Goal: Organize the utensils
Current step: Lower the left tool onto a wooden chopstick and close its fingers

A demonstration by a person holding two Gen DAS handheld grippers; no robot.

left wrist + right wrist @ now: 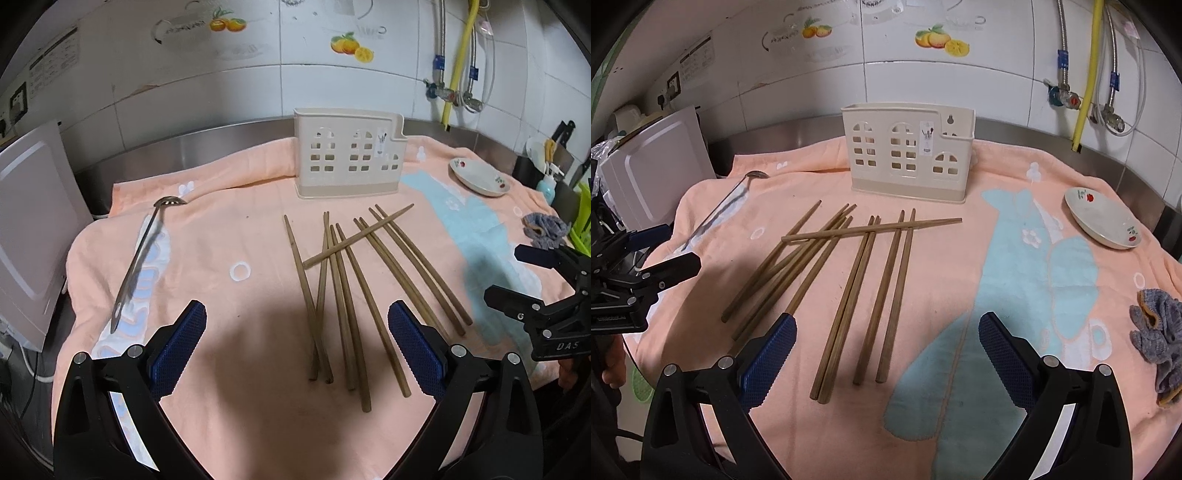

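Several wooden chopsticks (343, 291) (849, 280) lie scattered on a peach towel (229, 236) (934, 258), one resting crosswise over the others. A beige slotted utensil holder (349, 155) (908, 155) stands upright behind them. A metal slotted ladle (142, 254) (738, 192) lies to the left. My left gripper (297, 347) hovers open above the near ends of the chopsticks, holding nothing. My right gripper (886, 354) is open too, over the near ends of the right-hand chopsticks, and it shows at the right edge of the left wrist view (517, 280).
A white dish with red fruit print (480, 177) (1104, 218) sits at the right on the towel. A grey cloth (543, 229) (1156, 343) lies near the right edge. A white appliance (33, 229) (653, 170) stands at the left. Pipes and valves run down the tiled wall (1082, 96).
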